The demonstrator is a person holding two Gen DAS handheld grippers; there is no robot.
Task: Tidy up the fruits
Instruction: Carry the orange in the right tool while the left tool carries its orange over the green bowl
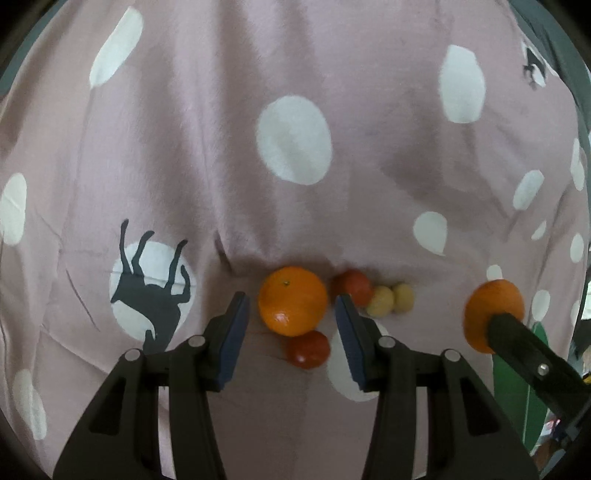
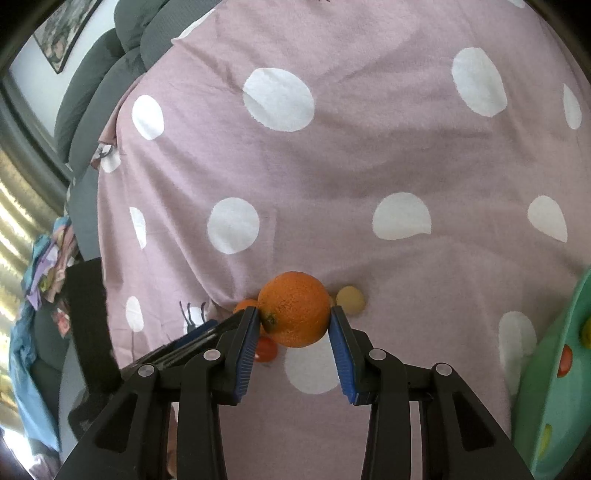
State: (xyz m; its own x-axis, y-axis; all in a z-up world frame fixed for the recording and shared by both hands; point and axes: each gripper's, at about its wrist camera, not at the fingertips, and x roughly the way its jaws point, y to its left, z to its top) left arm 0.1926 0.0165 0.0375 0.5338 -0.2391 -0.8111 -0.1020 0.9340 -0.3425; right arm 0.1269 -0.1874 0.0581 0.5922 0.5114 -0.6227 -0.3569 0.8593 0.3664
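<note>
Left wrist view, near to far: left gripper [image 1: 291, 314], black frame with blue pads, jaws spread wide and holding nothing, poised over a pink bedsheet with white polka dots [image 1: 295, 206]. Between the open fingers, nearest, one small round red tomato [image 1: 308, 349] resting on the sheet; touching it on the far side, one large round orange [image 1: 293, 301] with stem end up. Just beyond the right finger, a second red tomato [image 1: 352, 287], and beside it two small pale yellow round fruits [image 1: 391, 300] touching each other. Toward the sheet's right edge, a second orange [image 1: 493, 319] carried by the right gripper's black finger, with a green bowl's rim [image 1: 517, 376] showing beneath. Left of the fruit cluster, a black deer silhouette on a white dot [image 1: 151, 295]. Right wrist view, near to far: right gripper [image 2: 293, 319], same make, jaws closed partway with both blue pads pressed against the textured orange, lifted clear of the sheet. Below and behind it, the small tomato, part of the other orange, and one pale yellow fruit lie on the sheet. At the right edge, a mint green bowl [image 2: 546, 369] holding small red and yellow fruit. Far left, grey cushions [image 2: 103, 74] and a framed picture [image 2: 62, 33].
</note>
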